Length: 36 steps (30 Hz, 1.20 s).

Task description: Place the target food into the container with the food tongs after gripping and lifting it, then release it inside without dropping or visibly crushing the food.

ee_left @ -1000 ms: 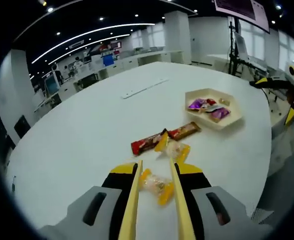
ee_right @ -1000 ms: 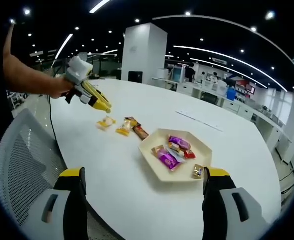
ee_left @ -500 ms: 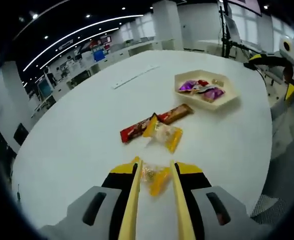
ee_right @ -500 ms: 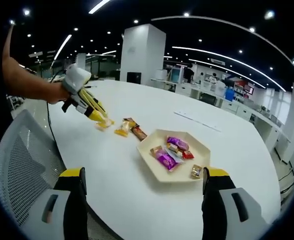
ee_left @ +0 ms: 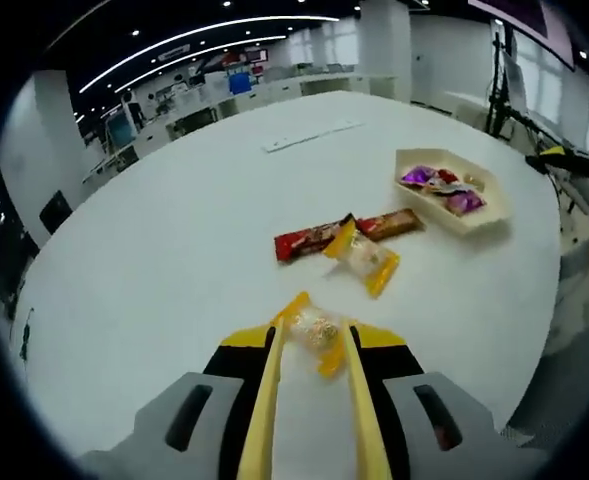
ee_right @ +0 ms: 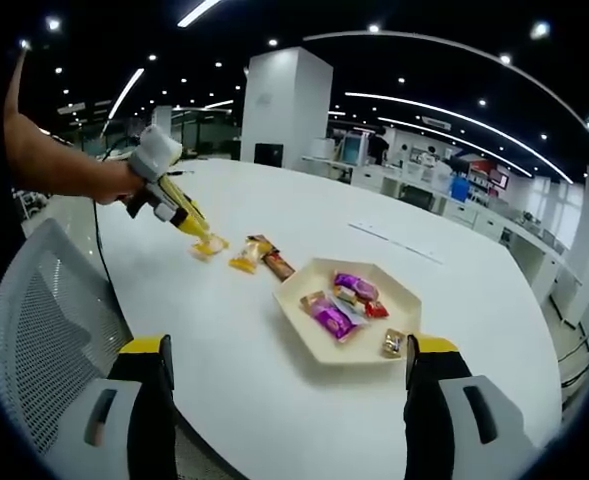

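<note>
Left hand-held gripper (ee_left: 312,345) has its yellow tongs (ee_left: 261,400) narrowed around a yellow-wrapped candy (ee_left: 314,330); whether they press it I cannot tell. The candy looks still on the white tabletop (ee_left: 174,240), near its close edge, lined up for a grip and lift. Further right lie a second yellow candy (ee_left: 364,258) and two snack bars (ee_left: 344,232), touching each other. Beyond them sits the beige hexagonal tray (ee_left: 452,210), already holding sweets; bare tabletop between gives a clear carry path past the bars. Right hand-held gripper (ee_right: 284,400) hangs wide apart, holding nothing, off the tabletop edge above a mesh chair (ee_right: 44,330).
</note>
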Tool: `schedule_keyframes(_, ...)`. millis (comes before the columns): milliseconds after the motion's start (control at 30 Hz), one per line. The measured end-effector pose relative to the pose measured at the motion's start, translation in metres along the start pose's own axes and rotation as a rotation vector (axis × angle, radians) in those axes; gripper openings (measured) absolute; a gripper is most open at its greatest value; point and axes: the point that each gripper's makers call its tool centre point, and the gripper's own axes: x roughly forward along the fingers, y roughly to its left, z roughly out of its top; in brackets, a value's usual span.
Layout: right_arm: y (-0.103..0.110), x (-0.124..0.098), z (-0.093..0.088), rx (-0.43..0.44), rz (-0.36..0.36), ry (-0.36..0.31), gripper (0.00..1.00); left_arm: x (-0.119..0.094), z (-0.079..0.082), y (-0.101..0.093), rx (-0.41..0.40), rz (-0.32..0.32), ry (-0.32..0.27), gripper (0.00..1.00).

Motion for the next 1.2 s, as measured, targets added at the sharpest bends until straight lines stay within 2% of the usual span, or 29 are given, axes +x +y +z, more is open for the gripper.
schedule_keyframes(133, -0.001, -0.001, 0.0, 0.003, -0.005, -0.002, 0.95, 0.005, 0.0, 0.0, -0.038, -0.02, 0.016, 0.26)
schedule_keyframes(200, -0.001, -0.001, 0.0, 0.005, -0.004, -0.003, 0.95, 0.009, -0.002, 0.001, -0.042, -0.029, 0.037, 0.26)
schedule_keyframes(400, -0.001, -0.001, 0.0, 0.002, -0.003, -0.004, 0.94, 0.016, 0.002, -0.005, -0.033, -0.064, 0.038, 0.26)
schedule_keyframes(633, -0.002, -0.001, 0.001, 0.004, -0.005, -0.004, 0.94, 0.022, 0.011, -0.021, 0.007, -0.092, 0.033, 0.26)
schedule_keyframes(700, -0.002, -0.001, 0.001, 0.005, -0.006, -0.005, 0.94, 0.023, 0.008, -0.018, 0.03, -0.037, 0.061, 0.26)
schedule_keyframes(733, -0.002, -0.001, 0.0, 0.006, -0.007, -0.003, 0.94, 0.023, 0.008, -0.022, 0.066, -0.042, 0.055, 0.26)
schedule_keyframes(833, -0.003, -0.001, 0.0, 0.007, -0.009, -0.004, 0.94, 0.023, 0.007, -0.028, 0.069, -0.061, 0.051, 0.26)
schedule_keyframes(1033, -0.002, -0.001, 0.0, 0.007, -0.007, -0.003, 0.93, 0.015, 0.001, -0.02, 0.103, -0.068, 0.06, 0.26)
schedule_keyframes(1200, -0.003, -0.001, 0.0, 0.008, -0.007, 0.0, 0.93, 0.007, -0.012, 0.001, 0.053, -0.014, 0.093, 0.26)
